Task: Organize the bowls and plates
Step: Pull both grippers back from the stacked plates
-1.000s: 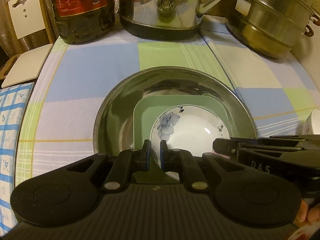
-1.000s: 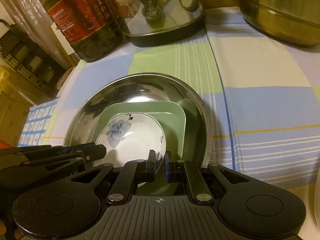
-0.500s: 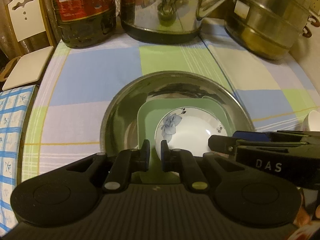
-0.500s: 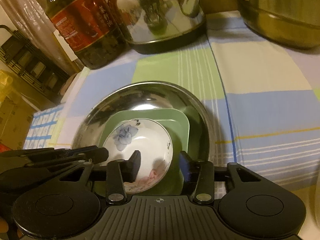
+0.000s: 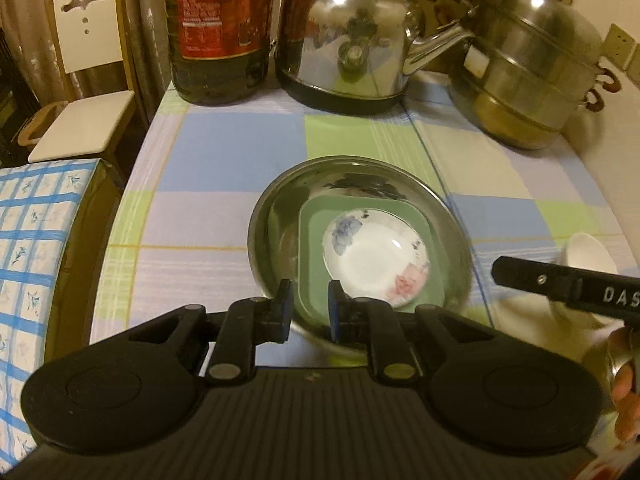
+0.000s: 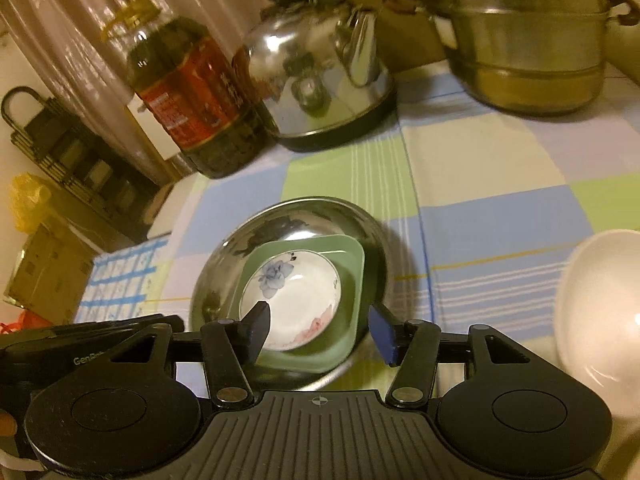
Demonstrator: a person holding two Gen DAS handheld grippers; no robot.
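Fingers (image 6: pixel 260 330) of both grippers parted, empty; white bowl (image 6: pixel 600 300) cropped at frame edge.

"DAS", seemingly, on right gripper (image 5: pixel 580 292)

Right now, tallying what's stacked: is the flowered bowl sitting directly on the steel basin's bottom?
No, the flowered bowl rests inside the green square dish, which itself sits in the steel basin.

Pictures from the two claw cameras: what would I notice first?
Probably the nest of dishes mid-table: a flowered white bowl inside a green square plate, inside a big steel bowl. Behind them stand a shiny kettle, an oil bottle and a steel steamer pot.
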